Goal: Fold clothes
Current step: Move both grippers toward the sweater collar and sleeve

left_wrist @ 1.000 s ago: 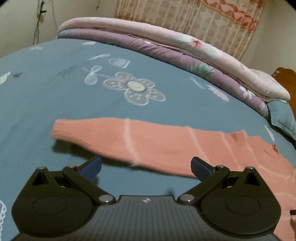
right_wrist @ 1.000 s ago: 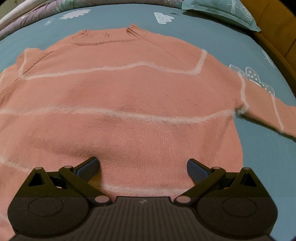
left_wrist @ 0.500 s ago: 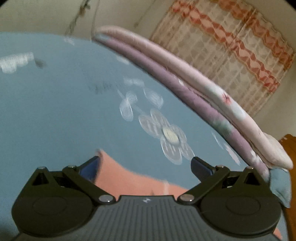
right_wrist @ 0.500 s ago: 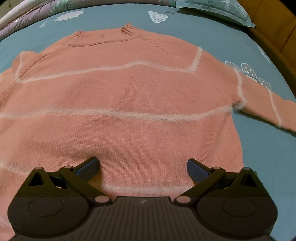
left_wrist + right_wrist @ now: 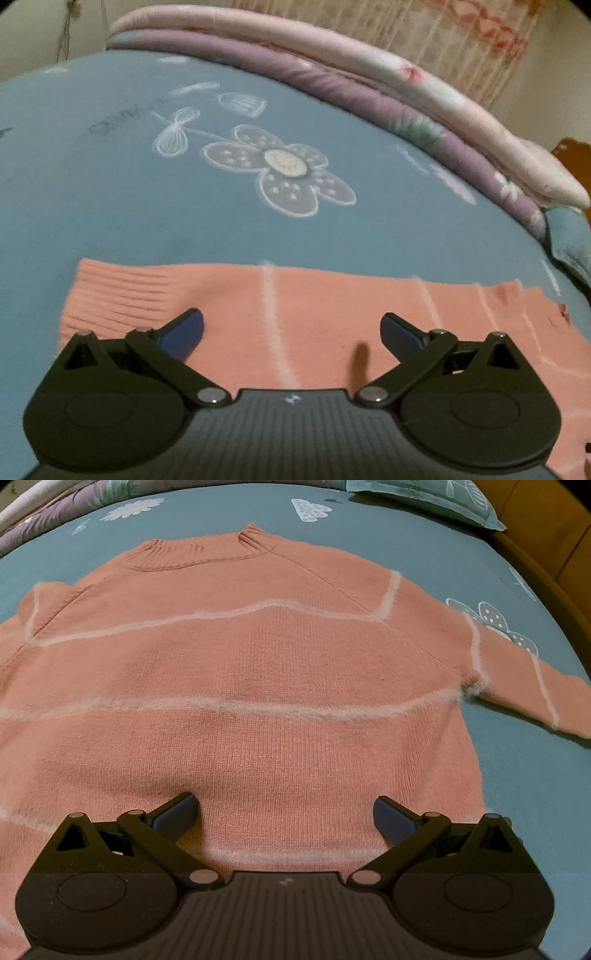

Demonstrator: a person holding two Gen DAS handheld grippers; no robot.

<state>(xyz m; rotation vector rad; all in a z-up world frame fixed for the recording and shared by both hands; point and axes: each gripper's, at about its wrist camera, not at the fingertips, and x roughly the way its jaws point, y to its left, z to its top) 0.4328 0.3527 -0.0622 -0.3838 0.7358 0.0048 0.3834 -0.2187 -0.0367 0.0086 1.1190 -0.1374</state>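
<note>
A: Looking through your left wrist camera first: the left gripper [image 5: 291, 328] is spread wide and holds nothing, low over the sleeve [image 5: 280, 295] that lies straight out on the bed [image 5: 110, 192].

B: Where should you take hold?

A: At the ribbed cuff [image 5: 118, 295], I'd say. Knit this soft looks light but will sag and stretch, so pinch both layers near the cuff edge.

B: And the right wrist camera?

A: Your right gripper [image 5: 284, 812] is just as wide apart and empty, above the hem end of the sweater [image 5: 240, 657], which lies flat with its collar [image 5: 199, 550] far from you. The other sleeve [image 5: 535, 686] runs off to the right.
</note>
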